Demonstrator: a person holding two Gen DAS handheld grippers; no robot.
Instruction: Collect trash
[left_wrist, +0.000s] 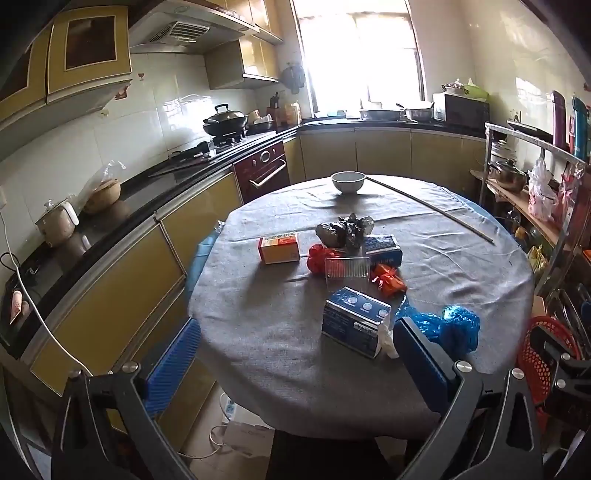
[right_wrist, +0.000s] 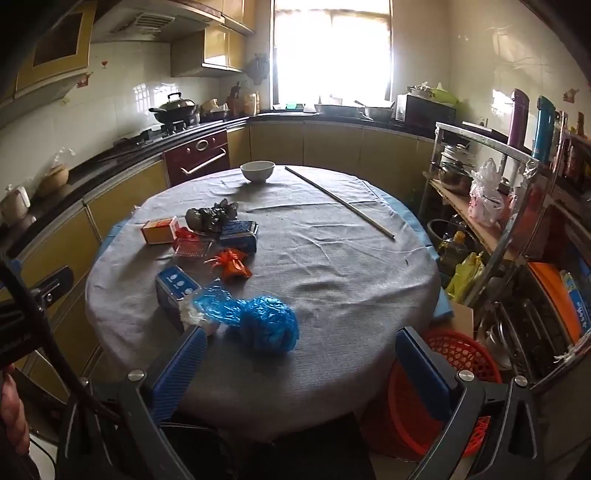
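I am holding both grippers back over the near edge of the counter (left_wrist: 258, 354), each pointing down and forward, and nothing is between either pair of jaws. The left gripper (left_wrist: 295, 354) is standing with its jaws spread wide and empty, and so is the right gripper (right_wrist: 303, 365). The trash is lying in a loose cluster on the left half of the counter: a crumpled blue plastic bag (right_wrist: 267, 321) nearest the near edge, a blue-and-white carton (left_wrist: 352, 321) just beside it, then an orange wrapper (right_wrist: 232, 267), a clear plastic tray (left_wrist: 347, 271), an orange box (left_wrist: 279, 249) and a dark crumpled wad (left_wrist: 343, 230) further toward the middle. A white bowl (right_wrist: 257, 171) and a long thin rod (right_wrist: 340, 201) are sitting well apart from all that, toward the far edge. The relation I am weighing is this: from the right jaws the blue bag is lying straight ahead and slightly left, close in, while from the left jaws it is off toward the right finger with the carton nearly centred. So I judge the right hand nearer to the bag and the left nearer to the carton, whose long axis is running diagonally across the left jaws. A red mesh basket (right_wrist: 454, 354) is waiting below the counter's right edge.
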